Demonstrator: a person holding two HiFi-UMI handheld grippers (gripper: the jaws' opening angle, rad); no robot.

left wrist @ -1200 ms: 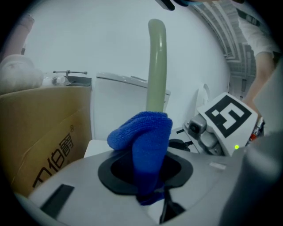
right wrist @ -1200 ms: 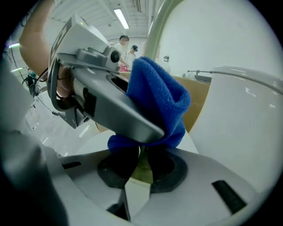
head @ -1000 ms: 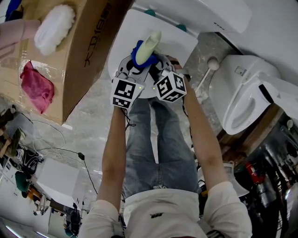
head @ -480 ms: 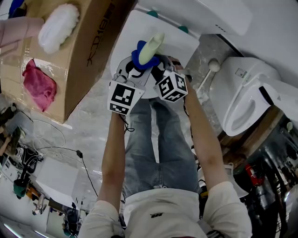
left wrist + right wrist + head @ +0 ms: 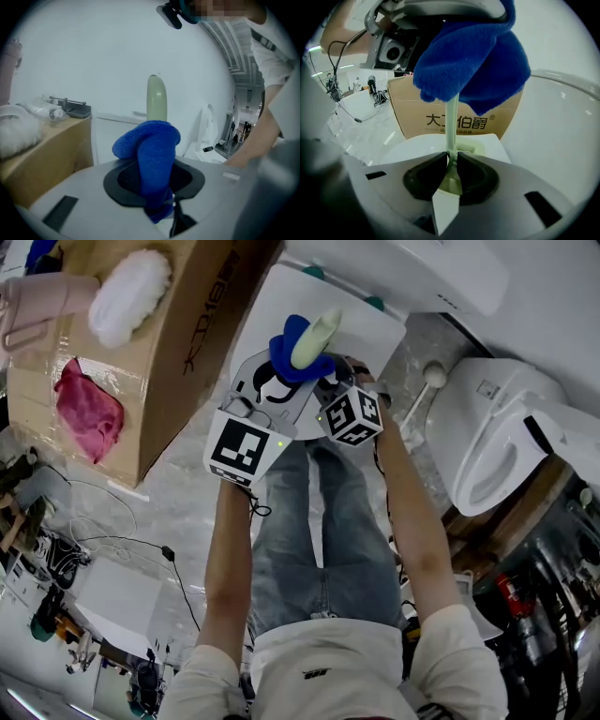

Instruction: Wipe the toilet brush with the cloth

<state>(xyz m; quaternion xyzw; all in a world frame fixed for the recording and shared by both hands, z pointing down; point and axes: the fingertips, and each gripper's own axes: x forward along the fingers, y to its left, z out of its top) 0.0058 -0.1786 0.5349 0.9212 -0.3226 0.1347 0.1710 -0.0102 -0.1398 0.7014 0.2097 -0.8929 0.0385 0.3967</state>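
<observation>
Right gripper view, nearest first: right hand-held gripper [image 5: 451, 161] clenched on the thin pale stem of the toilet brush [image 5: 451, 126], raised over the white toilet lid [image 5: 361, 329]. Higher up the stem, blue cloth [image 5: 473, 61] wrapped round it and grasped in the left hand-held gripper [image 5: 157, 185]. Beyond, a cardboard box [image 5: 412, 117]. Judged mid-wipe: cloth close under the rounded top end, that bare tip probably still to do.

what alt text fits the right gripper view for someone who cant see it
The right gripper is shut on the thin pale green stem of a toilet brush, which runs up from its jaws. A blue cloth is bunched around the brush higher up, with a printed cardboard box behind.
</observation>
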